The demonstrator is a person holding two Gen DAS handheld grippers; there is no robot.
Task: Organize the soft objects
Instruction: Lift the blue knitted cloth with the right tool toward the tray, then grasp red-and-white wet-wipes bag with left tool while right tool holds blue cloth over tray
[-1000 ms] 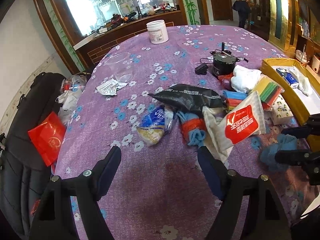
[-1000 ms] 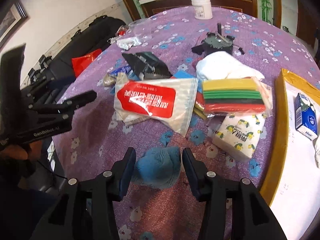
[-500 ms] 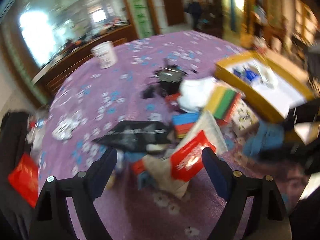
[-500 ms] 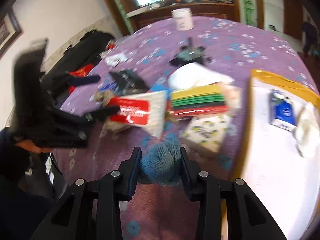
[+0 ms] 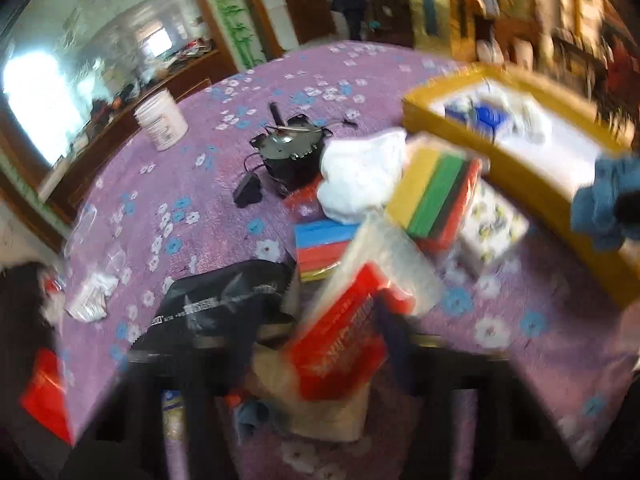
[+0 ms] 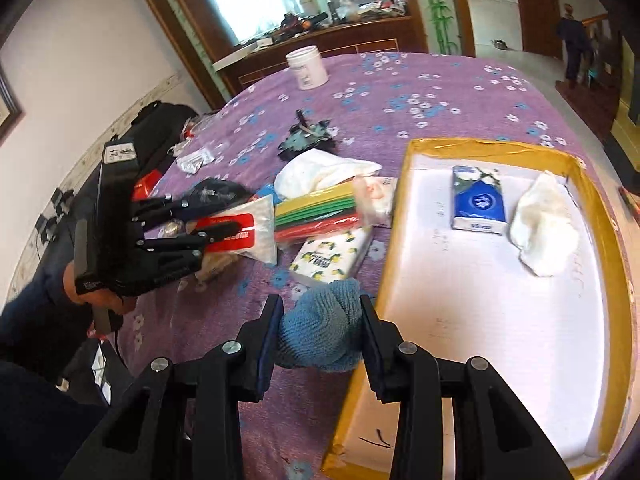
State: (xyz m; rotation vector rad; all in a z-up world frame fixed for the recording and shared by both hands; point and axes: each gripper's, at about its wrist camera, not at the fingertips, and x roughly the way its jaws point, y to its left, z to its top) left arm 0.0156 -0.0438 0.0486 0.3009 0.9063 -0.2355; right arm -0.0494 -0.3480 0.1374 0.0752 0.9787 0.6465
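My right gripper [image 6: 320, 330] is shut on a blue knitted cloth [image 6: 320, 328] and holds it above the near left rim of the yellow-edged tray [image 6: 404, 160]. The tray holds a blue tissue pack [image 6: 478, 200] and a white cloth [image 6: 544, 228]. In the blurred left wrist view the blue cloth [image 5: 604, 204] hangs at the right, by the tray [image 5: 516, 176]. My left gripper [image 6: 218, 220] is open around the red-and-clear bag [image 6: 240, 236]; that bag [image 5: 344, 344] fills the space between its blurred fingers.
On the purple flowered tablecloth [image 6: 400, 92] lie a coloured sponge pack [image 6: 316, 216], a lemon-print tissue pack [image 6: 332, 256], a white cloth [image 6: 320, 170], a black bag [image 5: 216, 304], a black motor [image 5: 292, 152] and a white jar [image 6: 307, 68].
My right gripper has lifted the blue cloth and carried it right, to the tray's edge. My left gripper has moved forward over the red-and-clear bag.
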